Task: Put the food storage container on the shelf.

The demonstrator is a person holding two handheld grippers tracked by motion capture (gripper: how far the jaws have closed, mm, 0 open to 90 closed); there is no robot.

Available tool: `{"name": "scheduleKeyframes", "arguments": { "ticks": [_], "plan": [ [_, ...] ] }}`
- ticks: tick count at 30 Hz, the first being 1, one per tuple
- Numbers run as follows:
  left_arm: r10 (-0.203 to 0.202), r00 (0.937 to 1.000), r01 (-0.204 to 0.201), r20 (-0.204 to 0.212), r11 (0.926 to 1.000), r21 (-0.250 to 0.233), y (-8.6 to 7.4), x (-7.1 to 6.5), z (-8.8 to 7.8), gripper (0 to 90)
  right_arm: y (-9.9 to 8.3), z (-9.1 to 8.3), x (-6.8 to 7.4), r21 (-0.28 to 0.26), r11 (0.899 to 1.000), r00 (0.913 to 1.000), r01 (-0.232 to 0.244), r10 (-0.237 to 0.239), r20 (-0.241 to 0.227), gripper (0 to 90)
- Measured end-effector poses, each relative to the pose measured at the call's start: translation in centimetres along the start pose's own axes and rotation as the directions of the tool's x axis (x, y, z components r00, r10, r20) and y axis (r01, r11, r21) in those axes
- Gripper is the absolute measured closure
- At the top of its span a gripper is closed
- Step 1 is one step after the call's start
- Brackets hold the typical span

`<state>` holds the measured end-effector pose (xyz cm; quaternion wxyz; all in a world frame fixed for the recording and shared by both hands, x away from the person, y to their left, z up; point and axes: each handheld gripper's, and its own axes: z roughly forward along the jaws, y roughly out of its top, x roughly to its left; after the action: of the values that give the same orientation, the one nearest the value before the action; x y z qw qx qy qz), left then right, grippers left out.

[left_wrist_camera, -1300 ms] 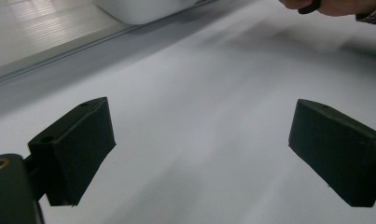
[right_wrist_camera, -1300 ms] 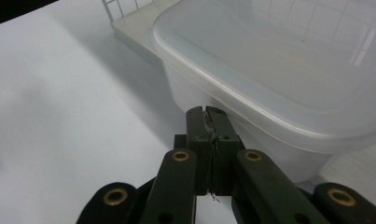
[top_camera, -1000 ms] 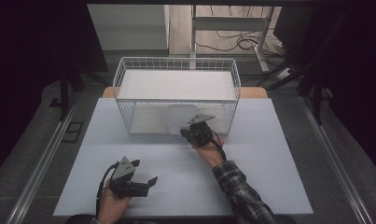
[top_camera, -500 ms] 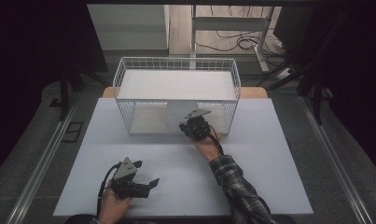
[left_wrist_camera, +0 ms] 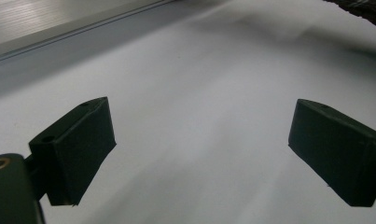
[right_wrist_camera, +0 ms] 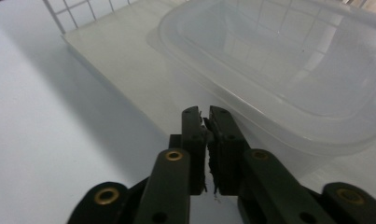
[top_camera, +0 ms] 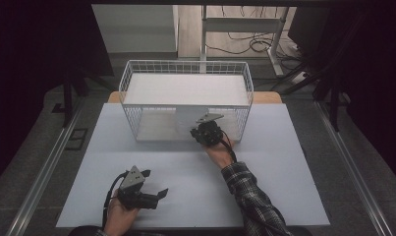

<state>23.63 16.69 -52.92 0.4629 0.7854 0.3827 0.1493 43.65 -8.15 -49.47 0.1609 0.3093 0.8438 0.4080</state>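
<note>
- Container [right_wrist_camera: 288,79], the clear plastic one, sits just ahead of your right tool [right_wrist_camera: 205,122], against the wire basket [top_camera: 185,86]'s near side.
- Right tool's nearly shut with nothing between its jaws, having just cracked open a bit.
- Left tool [left_wrist_camera: 199,154] idles wide open over the table [top_camera: 284,162], probably keeping clear.

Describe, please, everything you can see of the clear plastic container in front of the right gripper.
The clear, frosted-looking plastic container is a shallow rectangular tub with rounded corners and a rolled rim, its open side facing the camera. It looks empty. It leans or lies at the near side of the white wire basket, whose grid shows through its base. It sits on a pale flat sheet or lid. The right gripper points at its rim, fingers almost together, nothing clearly between them; whether they touch it I cannot tell.
</note>
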Motion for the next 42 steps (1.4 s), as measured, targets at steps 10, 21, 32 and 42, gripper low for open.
{"name": "scheduleKeyframes", "arguments": {
  "ticks": [10,21,32,42],
  "plan": [
    [-0.026,0.9992,0.026,0.029,0.9997,-0.001,0.1,0.0,0.0,6.3,-0.4,-1.4,1.0,-0.007,1.000,0.9992,0.006,-0.006,-0.040,62.7],
    [-0.014,0.9997,0.014,0.020,0.9999,0.006,0.1,-0.1,0.1,6.2,-1.6,-2.3,1.5,0.008,1.000,0.9965,0.016,-0.015,-0.082,34.7],
    [-0.018,0.9996,0.018,0.024,0.9998,-0.001,0.1,0.1,-0.1,6.1,-2.3,-2.9,2.1,0.013,0.999,0.9945,0.048,-0.046,-0.094,15.9],
    [-0.015,0.9992,0.015,0.038,0.9998,-0.010,0.2,0.1,-0.3,6.0,-2.9,-4.6,2.5,0.004,0.999,0.9930,0.045,-0.045,-0.109,6.6]
  ]
}}
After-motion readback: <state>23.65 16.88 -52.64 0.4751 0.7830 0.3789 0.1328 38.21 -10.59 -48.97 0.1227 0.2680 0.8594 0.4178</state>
